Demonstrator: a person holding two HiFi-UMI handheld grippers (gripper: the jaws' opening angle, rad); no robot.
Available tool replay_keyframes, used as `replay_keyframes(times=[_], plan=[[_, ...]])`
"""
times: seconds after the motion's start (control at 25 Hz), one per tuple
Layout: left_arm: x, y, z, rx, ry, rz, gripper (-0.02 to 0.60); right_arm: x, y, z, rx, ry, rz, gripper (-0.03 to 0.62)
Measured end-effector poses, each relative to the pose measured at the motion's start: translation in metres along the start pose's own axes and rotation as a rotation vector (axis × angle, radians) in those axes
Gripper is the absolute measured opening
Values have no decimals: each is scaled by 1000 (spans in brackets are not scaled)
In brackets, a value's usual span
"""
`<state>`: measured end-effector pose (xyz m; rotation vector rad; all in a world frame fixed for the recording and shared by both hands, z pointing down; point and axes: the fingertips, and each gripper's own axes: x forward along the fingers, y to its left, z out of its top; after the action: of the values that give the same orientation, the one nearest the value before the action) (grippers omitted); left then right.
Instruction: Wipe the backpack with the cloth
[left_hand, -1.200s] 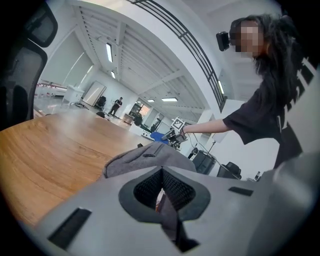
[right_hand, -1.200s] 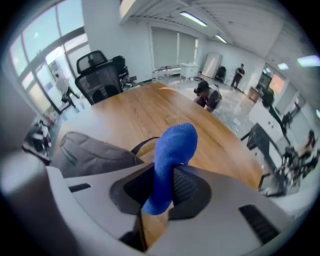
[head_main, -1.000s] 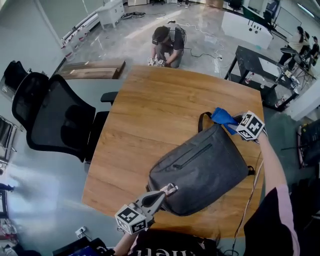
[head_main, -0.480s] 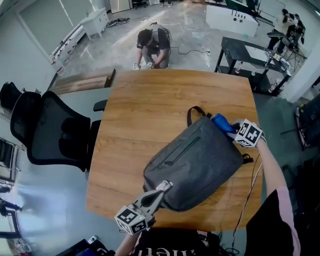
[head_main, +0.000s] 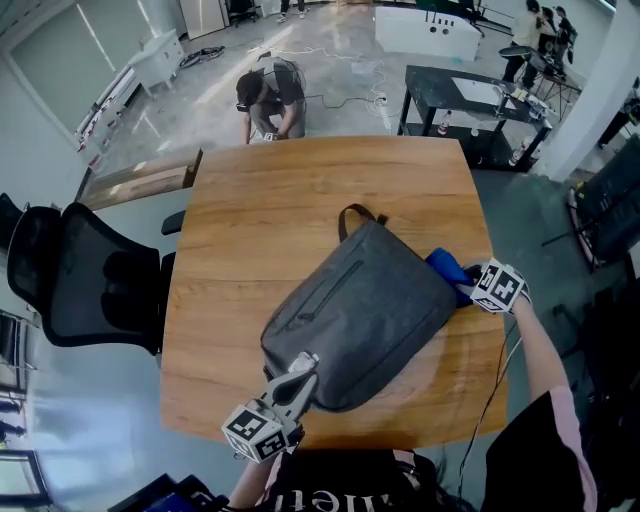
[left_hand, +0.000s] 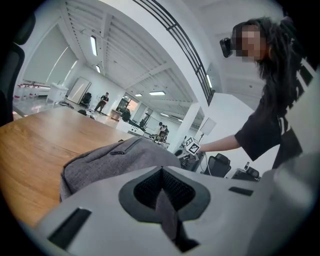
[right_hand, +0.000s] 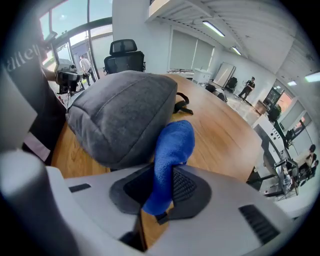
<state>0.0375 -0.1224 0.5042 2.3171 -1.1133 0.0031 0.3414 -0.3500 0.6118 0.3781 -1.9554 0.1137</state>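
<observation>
A grey backpack (head_main: 360, 315) lies flat on the wooden table (head_main: 250, 230), its handle pointing away from me. My right gripper (head_main: 462, 285) is shut on a blue cloth (head_main: 447, 268), which presses against the backpack's right side. In the right gripper view the cloth (right_hand: 172, 150) hangs out of the shut right gripper (right_hand: 162, 192) and touches the backpack (right_hand: 120, 115). My left gripper (head_main: 305, 363) rests shut on the backpack's near bottom corner. In the left gripper view the left gripper (left_hand: 162, 197) shows nothing between its jaws, with the backpack (left_hand: 110, 162) just ahead.
A black office chair (head_main: 70, 280) stands off the table's left side. A person (head_main: 265, 95) crouches on the floor beyond the far edge. A black bench (head_main: 470, 95) with small items is at the back right. A cable (head_main: 495, 395) hangs off the table's right near corner.
The right gripper has slid the blue cloth from beside the handle down the backpack's right side. The left gripper stays at the bottom corner. The head view has shifted.
</observation>
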Motion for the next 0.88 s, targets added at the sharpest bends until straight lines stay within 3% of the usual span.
replay_keyframes(times=[0.48, 0.72, 0.88], plan=[[7, -25, -20, 16, 22, -4, -2, -15, 51, -79, 148, -25, -26, 78], [5, -36, -26, 22, 21, 11, -2, -27, 62, -86, 290, -58, -130, 78], [4, -43, -31, 25, 18, 23, -2, -37, 71, -90, 465, -100, -216, 78]])
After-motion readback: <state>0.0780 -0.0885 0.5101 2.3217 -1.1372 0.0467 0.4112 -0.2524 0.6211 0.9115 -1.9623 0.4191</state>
